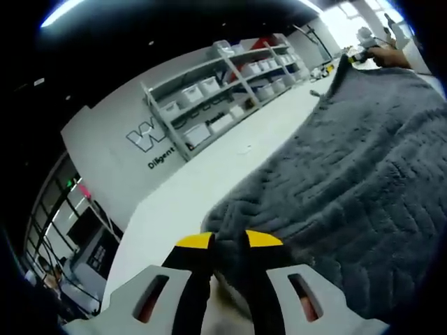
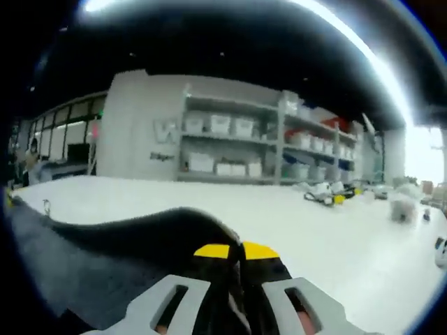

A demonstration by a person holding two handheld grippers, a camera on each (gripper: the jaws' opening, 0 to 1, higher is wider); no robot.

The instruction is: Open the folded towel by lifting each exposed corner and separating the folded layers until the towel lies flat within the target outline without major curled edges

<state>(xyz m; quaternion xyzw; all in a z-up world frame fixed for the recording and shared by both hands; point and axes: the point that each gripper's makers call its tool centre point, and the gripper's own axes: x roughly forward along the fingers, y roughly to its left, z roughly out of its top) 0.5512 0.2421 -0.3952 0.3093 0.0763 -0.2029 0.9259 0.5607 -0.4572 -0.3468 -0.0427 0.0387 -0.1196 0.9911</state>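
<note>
I have both grippers, left (image 1: 229, 241) and right (image 2: 235, 251), clenched on the towel's (image 1: 363, 181) edge, holding it up off the white table (image 1: 209, 174). I judge this the spreading step; next I should draw the corners apart and lay it flat.

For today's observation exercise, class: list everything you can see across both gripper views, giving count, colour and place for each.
towel: one, dark grey, spread over the white table, edges pinched in both grippers.
table: one, white, under the towel.
shelving unit: one, grey, against the far wall, holding white bins.
small items: several, mixed colours, on the table's far side; too blurred to name.
left gripper: one, yellow-tipped black jaws, closed on the towel's edge.
right gripper: one, yellow-tipped, closed on a raised towel fold.
</note>
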